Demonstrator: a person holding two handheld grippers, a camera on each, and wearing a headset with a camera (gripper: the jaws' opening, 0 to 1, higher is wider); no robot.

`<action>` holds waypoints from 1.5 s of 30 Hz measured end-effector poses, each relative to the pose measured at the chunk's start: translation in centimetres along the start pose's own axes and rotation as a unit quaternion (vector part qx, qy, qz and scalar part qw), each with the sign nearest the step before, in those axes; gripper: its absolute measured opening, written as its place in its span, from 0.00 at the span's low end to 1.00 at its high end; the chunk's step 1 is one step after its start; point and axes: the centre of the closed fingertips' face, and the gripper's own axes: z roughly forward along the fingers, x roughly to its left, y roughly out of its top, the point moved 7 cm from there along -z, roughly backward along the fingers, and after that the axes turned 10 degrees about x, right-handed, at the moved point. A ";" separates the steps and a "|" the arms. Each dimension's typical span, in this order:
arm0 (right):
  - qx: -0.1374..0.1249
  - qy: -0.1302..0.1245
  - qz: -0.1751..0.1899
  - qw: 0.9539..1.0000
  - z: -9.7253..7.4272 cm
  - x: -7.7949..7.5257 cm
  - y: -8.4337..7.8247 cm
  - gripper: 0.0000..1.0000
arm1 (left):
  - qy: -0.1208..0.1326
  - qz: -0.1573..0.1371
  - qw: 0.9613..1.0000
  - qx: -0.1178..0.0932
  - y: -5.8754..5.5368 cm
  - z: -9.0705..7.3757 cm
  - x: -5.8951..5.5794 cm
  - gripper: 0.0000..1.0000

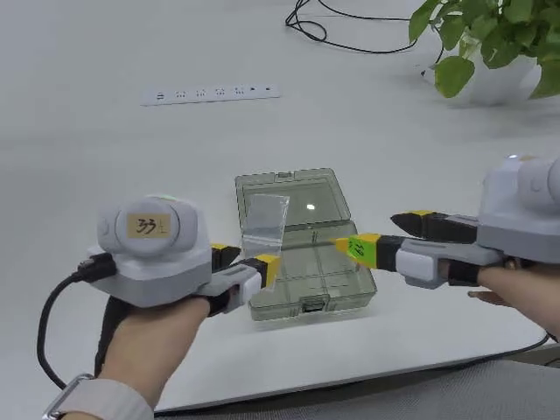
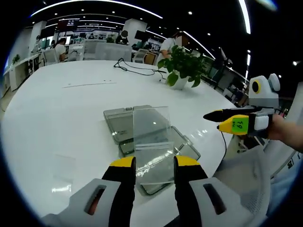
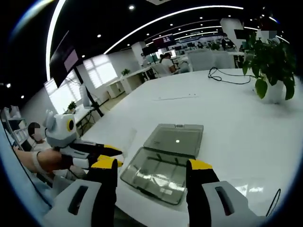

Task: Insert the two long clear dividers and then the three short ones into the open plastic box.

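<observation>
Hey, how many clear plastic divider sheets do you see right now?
1: a clear plastic divider sheet clamped in the left gripper, above the open grey-tinted plastic box. Others may sit unseen inside the box.

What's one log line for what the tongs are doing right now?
left tongs: shut on clear divider, over open box | right tongs: open, empty, beside box

The left claw (image 2: 152, 163) rises from the bottom, its yellow-tipped jaws pressed against the two side edges of an upright clear divider (image 2: 151, 132). Behind the divider, an open plastic box (image 2: 118, 119) lies on the white bench (image 2: 57, 123). The right claw (image 2: 215, 120) enters from the right, above the bench edge. A potted plant (image 2: 182, 66) stands farther back.
</observation>
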 end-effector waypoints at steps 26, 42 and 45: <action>0.037 0.074 0.059 0.995 4.2 2.7 1.0 0.07 | -0.021 -0.021 0.998 -0.050 0.3 0.3 -2.4 0.30; 0.061 0.078 0.048 0.994 4.1 2.9 0.9 0.02 | -0.026 -0.021 0.998 -0.054 -0.1 0.6 -2.4 0.30; 0.064 0.078 0.054 0.993 4.0 2.9 1.0 0.02 | -0.032 -0.022 0.997 -0.060 -0.1 0.6 -2.4 0.30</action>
